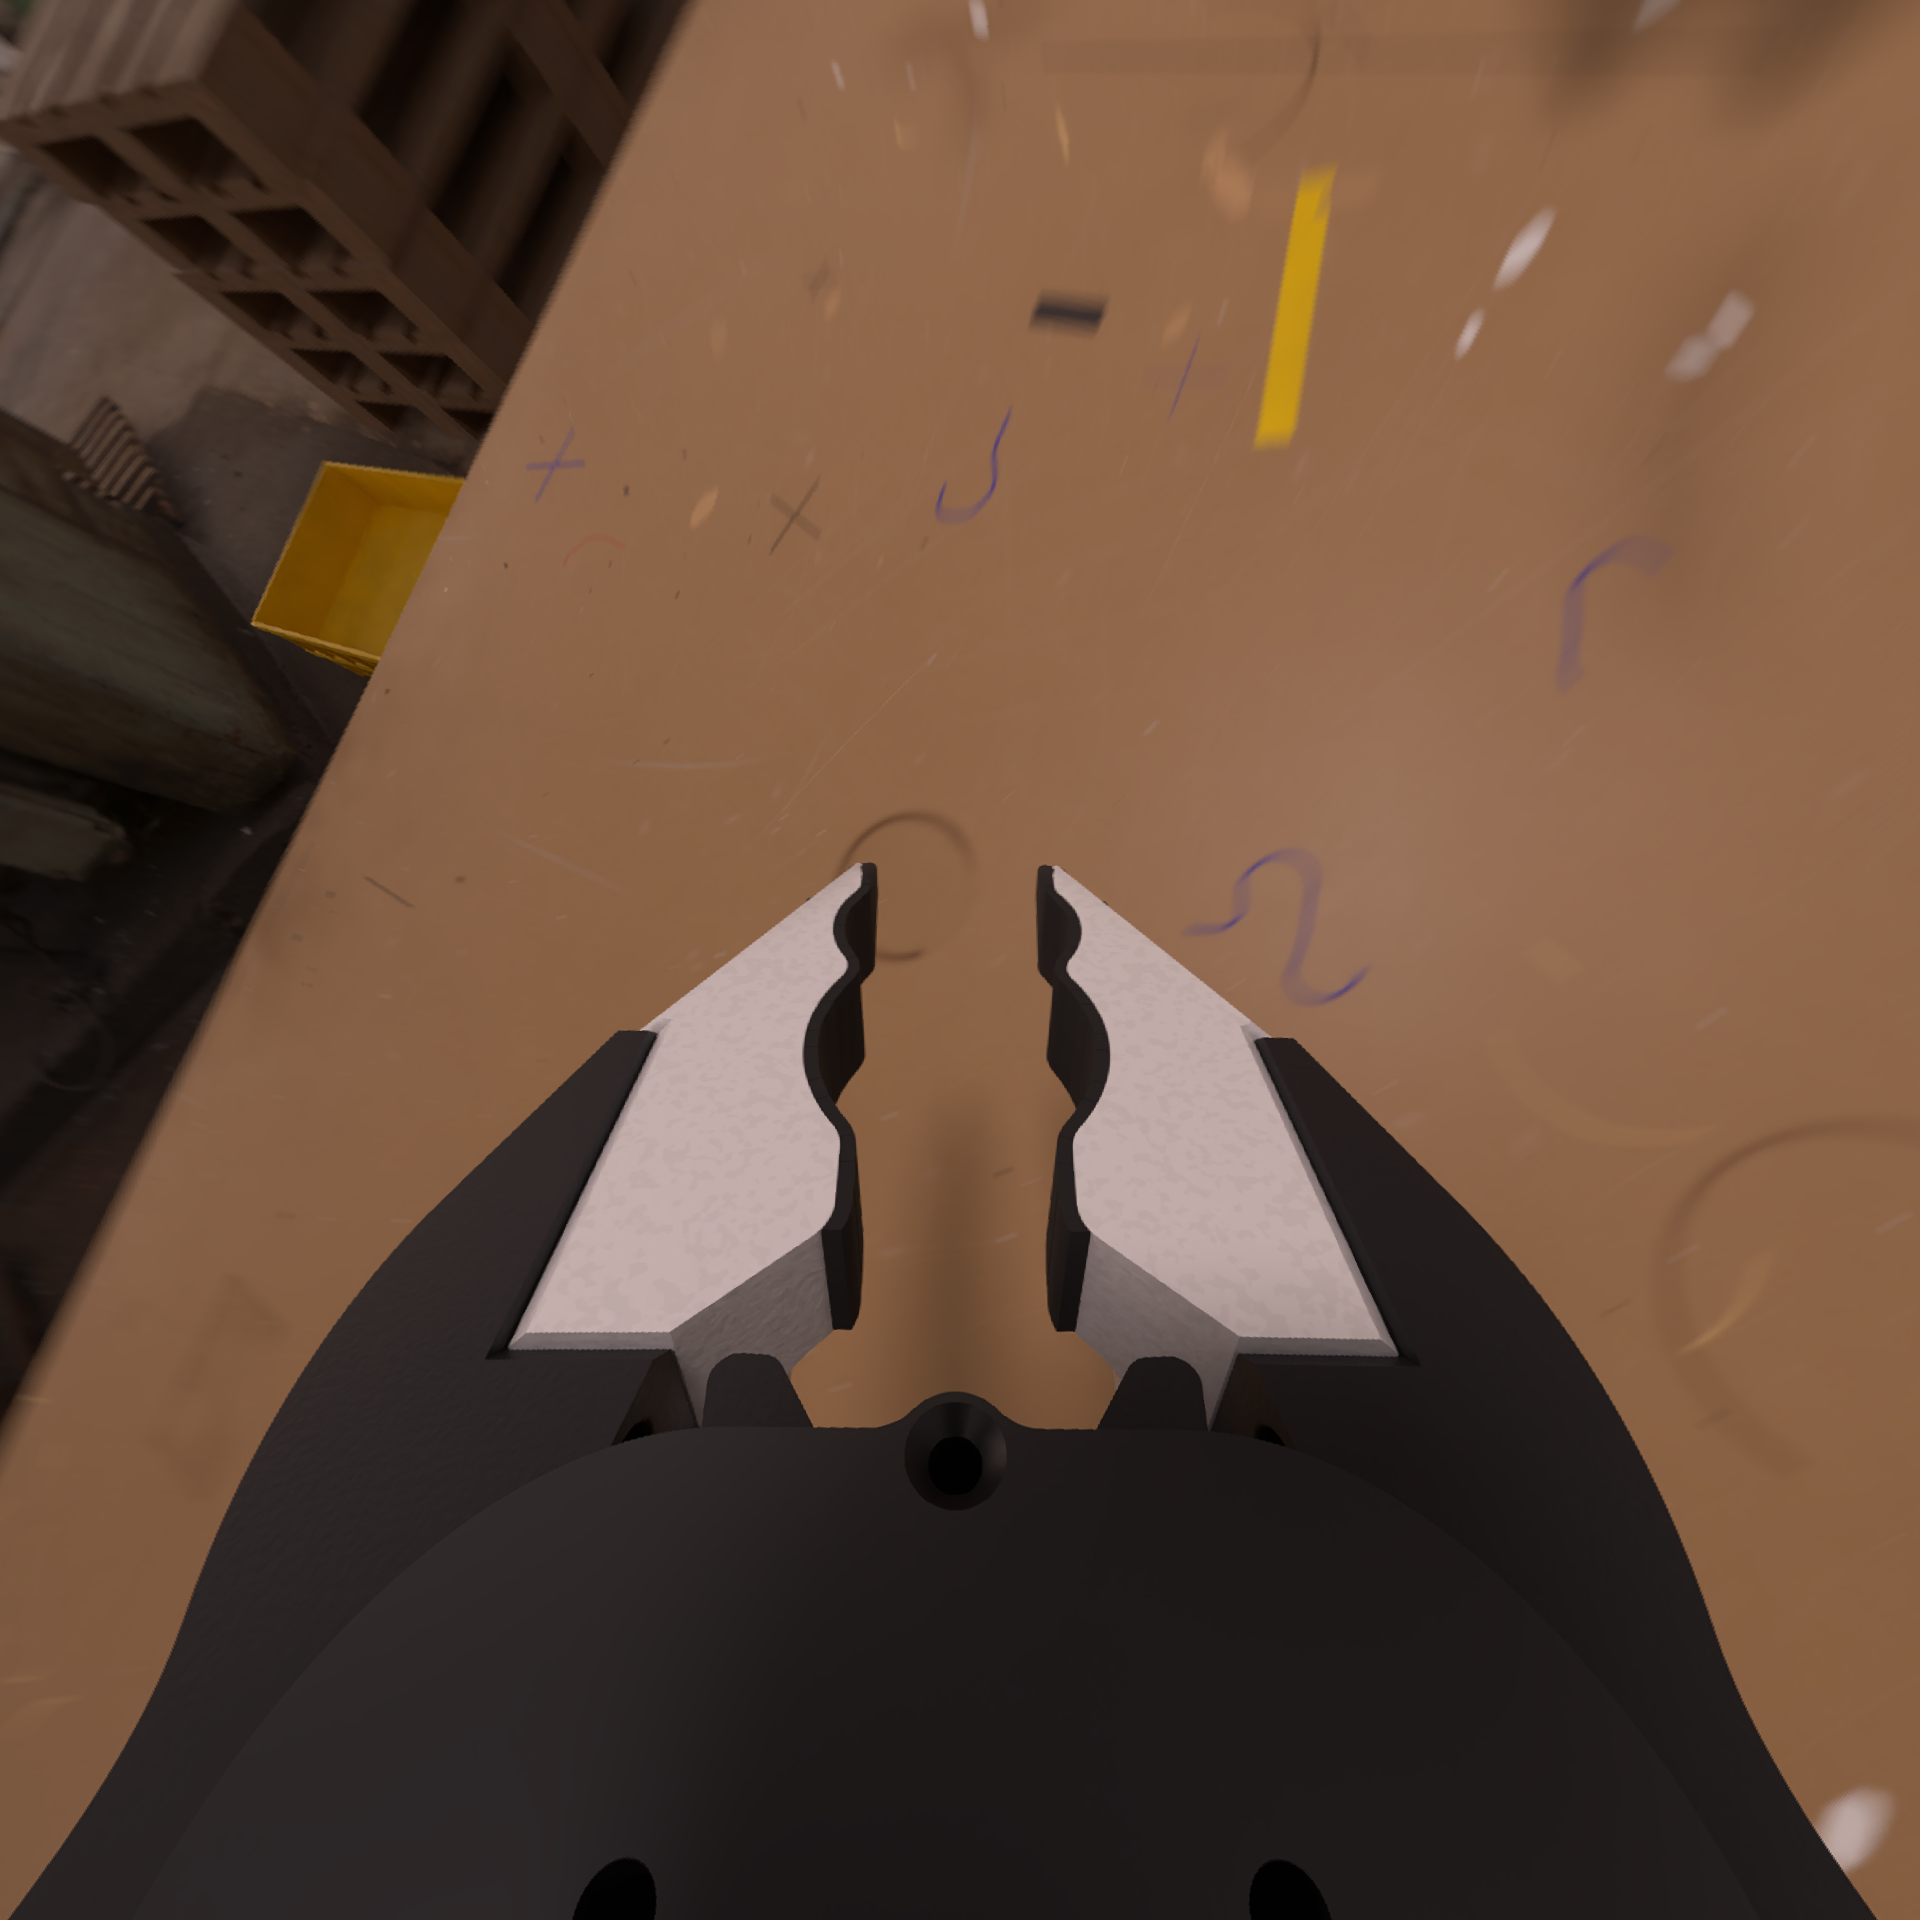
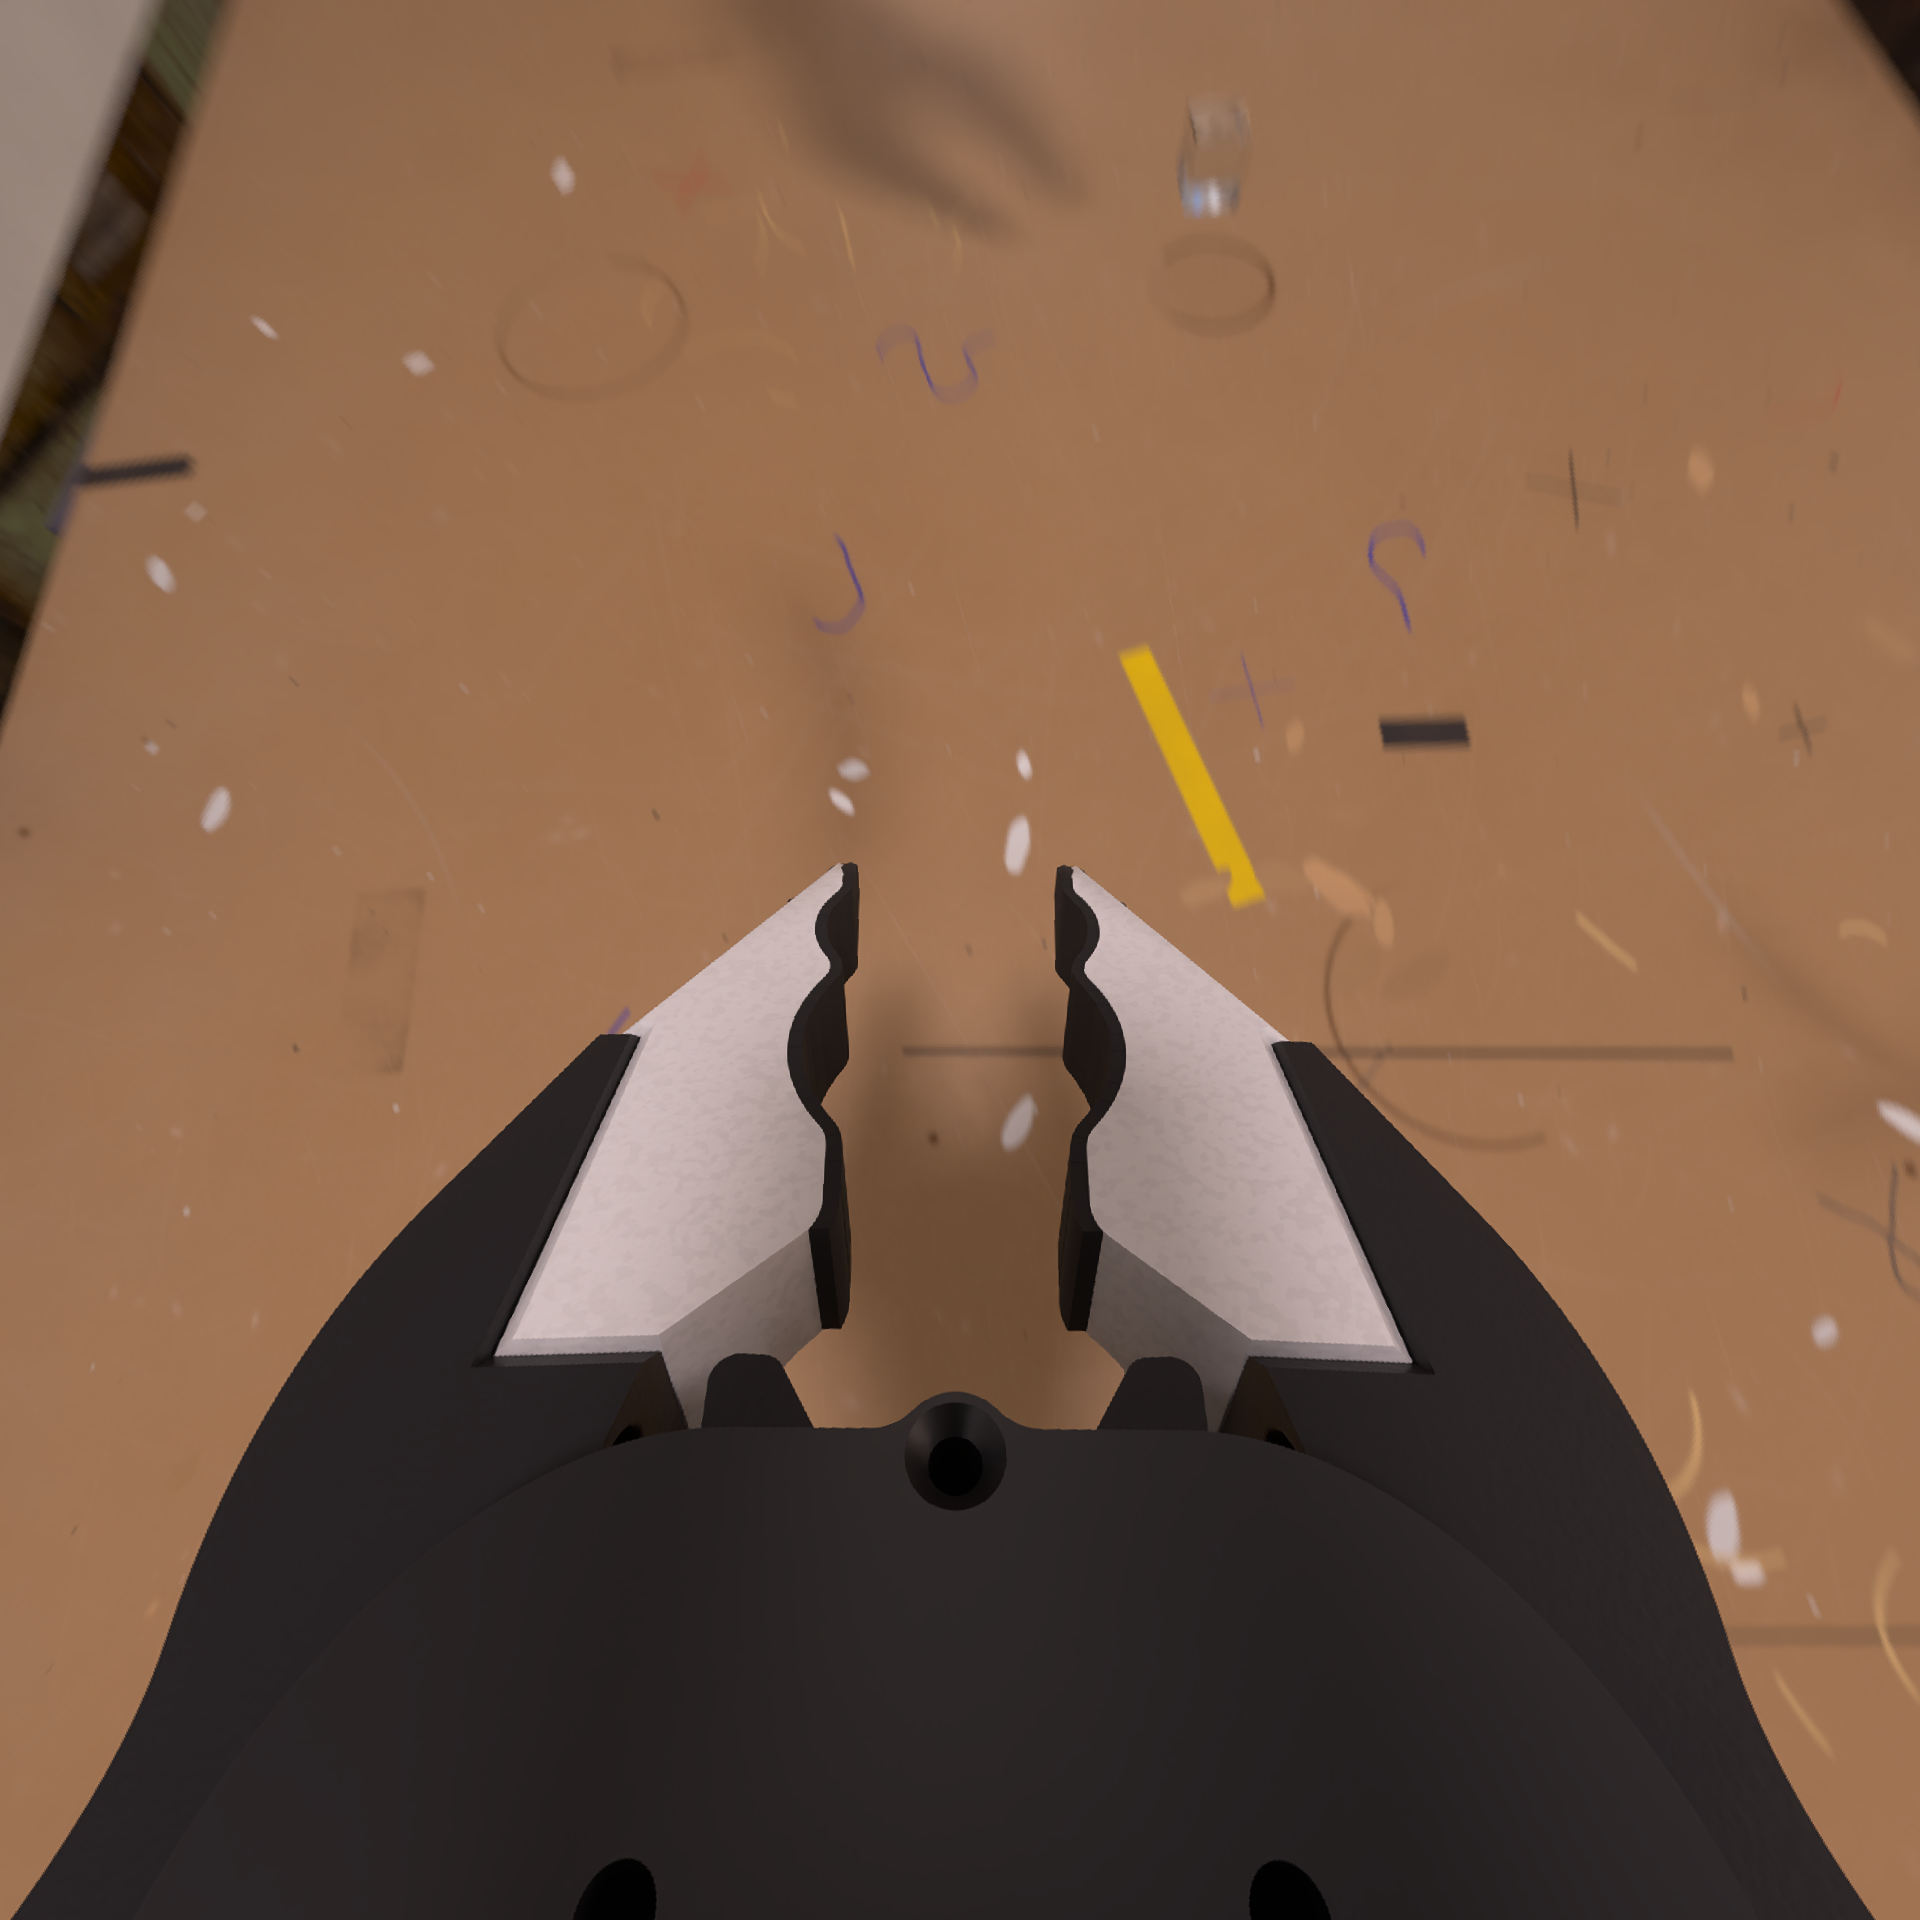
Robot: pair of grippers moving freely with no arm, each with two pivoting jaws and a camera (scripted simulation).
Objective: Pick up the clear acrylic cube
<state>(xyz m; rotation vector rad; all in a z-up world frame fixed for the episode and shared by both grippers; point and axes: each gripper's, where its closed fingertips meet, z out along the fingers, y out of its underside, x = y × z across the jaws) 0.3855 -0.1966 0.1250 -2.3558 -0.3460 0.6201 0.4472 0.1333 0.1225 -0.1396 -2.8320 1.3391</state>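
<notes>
The clear acrylic cube [image 2: 1212, 156] stands on the brown tabletop [image 2: 623, 675] far ahead of my right gripper and a little to the right, just beyond a faint ring mark. My right gripper [image 2: 956, 873] is open and empty, above the table, well short of the cube. My left gripper [image 1: 956, 873] is open and empty over the same tabletop [image 1: 1143, 675]. The cube does not show in the left wrist view.
A yellow strip [image 2: 1190, 774] and a short black strip [image 2: 1423, 731] lie flat on the table; both show in the left wrist view too, yellow strip [image 1: 1294, 312], black strip [image 1: 1067, 313]. The table's left edge [image 1: 416, 644] drops off beside a yellow bin [image 1: 348, 561] and wooden pallets [image 1: 260, 208].
</notes>
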